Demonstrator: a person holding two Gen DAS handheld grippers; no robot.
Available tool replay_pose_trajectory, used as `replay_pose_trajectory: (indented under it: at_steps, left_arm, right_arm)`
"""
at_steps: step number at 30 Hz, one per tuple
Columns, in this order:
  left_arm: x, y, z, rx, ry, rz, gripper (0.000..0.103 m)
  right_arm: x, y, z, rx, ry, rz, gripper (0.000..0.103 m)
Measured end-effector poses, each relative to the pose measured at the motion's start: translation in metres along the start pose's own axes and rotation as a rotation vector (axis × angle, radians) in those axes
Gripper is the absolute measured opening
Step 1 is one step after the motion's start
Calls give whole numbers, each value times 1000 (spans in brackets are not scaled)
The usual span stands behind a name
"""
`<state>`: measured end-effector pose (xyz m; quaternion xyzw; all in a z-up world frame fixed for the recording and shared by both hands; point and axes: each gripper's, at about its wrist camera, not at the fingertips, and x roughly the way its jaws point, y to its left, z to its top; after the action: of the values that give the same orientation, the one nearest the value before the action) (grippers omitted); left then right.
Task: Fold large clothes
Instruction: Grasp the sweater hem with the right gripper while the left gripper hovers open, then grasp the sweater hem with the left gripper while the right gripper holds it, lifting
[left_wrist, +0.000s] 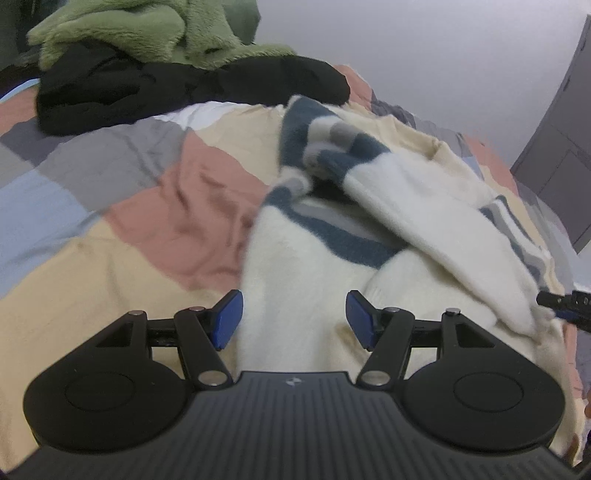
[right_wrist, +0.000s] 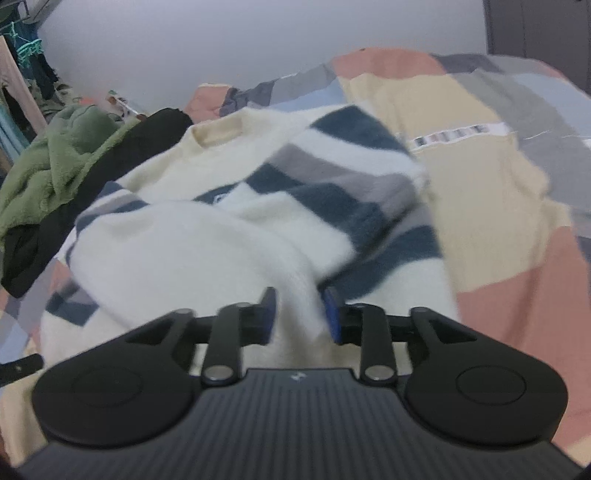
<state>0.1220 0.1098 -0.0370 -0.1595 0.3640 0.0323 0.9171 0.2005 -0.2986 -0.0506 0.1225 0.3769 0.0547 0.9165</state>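
The cream striped sweater (right_wrist: 229, 221) lies on the patchwork bed (right_wrist: 480, 192), neckline far, hem near. The right gripper (right_wrist: 298, 314) stands narrow around a cream fold, the left gripper (left_wrist: 291, 319) wide above it.

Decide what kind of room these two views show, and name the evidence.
Probably a bedroom: a patchwork quilt covers a bed, a grey wardrobe stands by the wall, and clothes hang on a rack.

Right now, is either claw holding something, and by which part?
The left claw is open and holds nothing. The right claw has a white fold of the striped sweater between its pads; whether they press cannot be told.
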Motion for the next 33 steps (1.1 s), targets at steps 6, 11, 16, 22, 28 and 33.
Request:
replay_pose_trajectory:
  at_steps: [6, 11, 16, 22, 28, 33]
  left_arm:
    - [-16, 10, -4, -54, -2, 19, 67]
    - [-14, 21, -7, -105, 25, 43, 67]
    - [-9, 39, -14, -225, 86, 25, 67]
    - [-4, 47, -33, -366, 191, -122, 68]
    - [-4, 35, -56, -411, 286, -219, 68]
    - [-3, 29, -70, -455, 329, -264, 69]
  right_arm:
    - [-32, -21, -18, 118, 11, -51, 75]
    - [-46, -55, -34, 322, 42, -135, 77]
    - [-33, -71, -46, 463, 121, -80, 78]
    - [-31, -55, -66, 494, 204, 31, 79]
    - [-40, -25, -91, 450, 306, 186, 79]
    - [-53, -13, -106, 463, 356, 224, 79]
